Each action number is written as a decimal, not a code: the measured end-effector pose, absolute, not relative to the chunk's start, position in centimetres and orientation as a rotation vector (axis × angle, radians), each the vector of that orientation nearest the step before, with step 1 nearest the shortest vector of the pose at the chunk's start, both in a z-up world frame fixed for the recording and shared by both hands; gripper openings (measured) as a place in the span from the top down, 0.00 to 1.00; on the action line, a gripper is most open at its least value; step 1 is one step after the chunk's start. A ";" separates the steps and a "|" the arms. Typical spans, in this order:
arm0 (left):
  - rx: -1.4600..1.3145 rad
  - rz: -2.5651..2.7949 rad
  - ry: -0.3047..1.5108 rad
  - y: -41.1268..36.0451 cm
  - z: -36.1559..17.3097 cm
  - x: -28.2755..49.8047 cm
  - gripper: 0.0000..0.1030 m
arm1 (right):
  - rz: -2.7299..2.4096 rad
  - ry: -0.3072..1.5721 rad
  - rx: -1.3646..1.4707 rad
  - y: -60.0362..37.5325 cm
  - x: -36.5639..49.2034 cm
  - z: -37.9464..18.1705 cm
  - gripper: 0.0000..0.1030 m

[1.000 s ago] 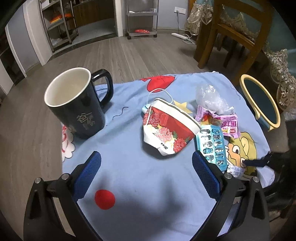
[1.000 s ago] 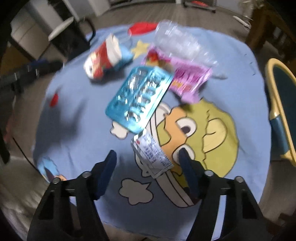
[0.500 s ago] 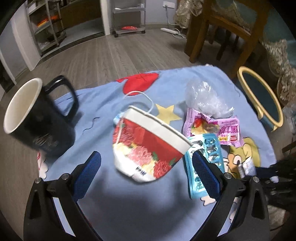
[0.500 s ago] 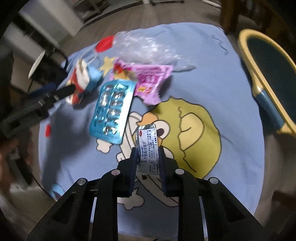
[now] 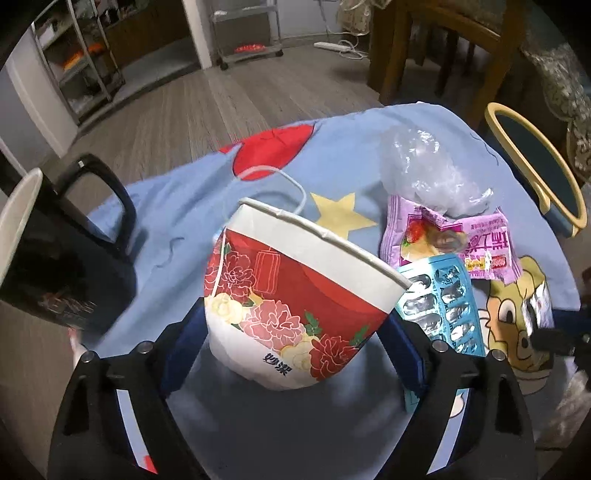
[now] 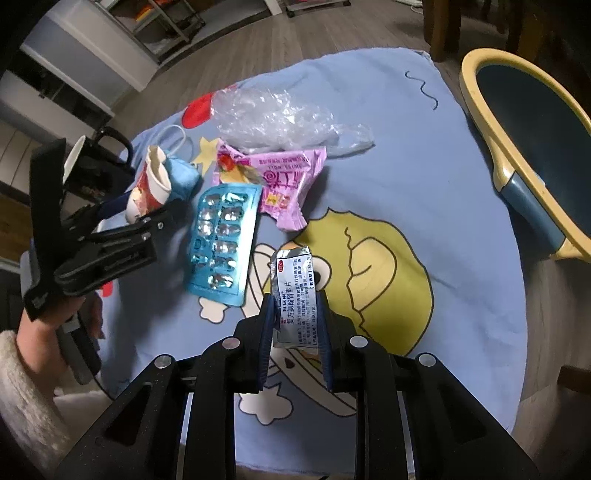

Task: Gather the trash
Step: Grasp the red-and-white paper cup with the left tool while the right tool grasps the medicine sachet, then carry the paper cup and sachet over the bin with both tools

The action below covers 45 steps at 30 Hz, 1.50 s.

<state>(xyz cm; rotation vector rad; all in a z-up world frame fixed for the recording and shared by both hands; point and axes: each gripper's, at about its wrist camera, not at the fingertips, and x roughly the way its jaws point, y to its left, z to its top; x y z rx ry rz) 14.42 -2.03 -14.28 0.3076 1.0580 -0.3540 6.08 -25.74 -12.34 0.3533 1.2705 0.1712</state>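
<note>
A crushed red floral paper cup (image 5: pixel 295 295) lies on the blue cartoon cloth (image 5: pixel 184 192). It sits between the blue pads of my left gripper (image 5: pixel 293 332), whose jaws are closing; the pads stand at its sides without squeezing it. My right gripper (image 6: pixel 295 317) is shut on a silver foil sachet (image 6: pixel 293 291), held upright just above the cloth. Between the two lie a blue blister pack (image 6: pixel 221 236), a pink snack wrapper (image 6: pixel 280 177) and a crumpled clear plastic bag (image 6: pixel 280 118). A blue face mask (image 6: pixel 181 173) lies behind the cup.
A black mug (image 5: pixel 48 266) stands left of the cup, close to the left finger. A yellow-rimmed blue stool (image 6: pixel 517 140) is off the table's right edge. A wooden chair (image 5: pixel 443 44) and wheeled shelves (image 5: pixel 251 33) stand beyond on the wood floor.
My left gripper moved forward and down until the cup came between its jaws, which narrowed slightly. My right gripper shut on the foil sachet and lifted it off the cloth.
</note>
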 end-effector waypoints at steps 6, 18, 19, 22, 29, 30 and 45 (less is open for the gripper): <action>0.297 -0.371 1.053 -1.7 -13.0 13.8 0.24 | 0.174 1.252 0.358 -25.5 6.3 -11.7 0.77; 0.290 -0.378 0.955 -2.0 -7.2 12.1 0.24 | 0.163 1.169 0.416 -27.2 6.5 -9.1 0.77; 0.292 -0.380 0.950 -2.3 -6.7 11.9 0.24 | 0.159 1.158 0.420 -27.5 6.5 -8.8 0.77; 0.304 -0.395 0.933 -3.3 -5.4 11.4 0.24 | 0.149 1.127 0.440 -28.4 6.8 -7.7 0.77; 0.319 -0.447 0.897 -6.2 -3.0 10.4 0.24 | 0.082 1.028 0.471 -32.1 7.5 -4.0 0.77; 0.316 -0.458 0.895 -6.7 -2.6 10.3 0.24 | 0.073 1.016 0.474 -32.6 7.6 -3.6 0.77; 0.380 -0.707 0.879 -20.0 -0.2 9.4 0.24 | -0.205 0.847 0.419 -48.7 8.2 1.6 0.77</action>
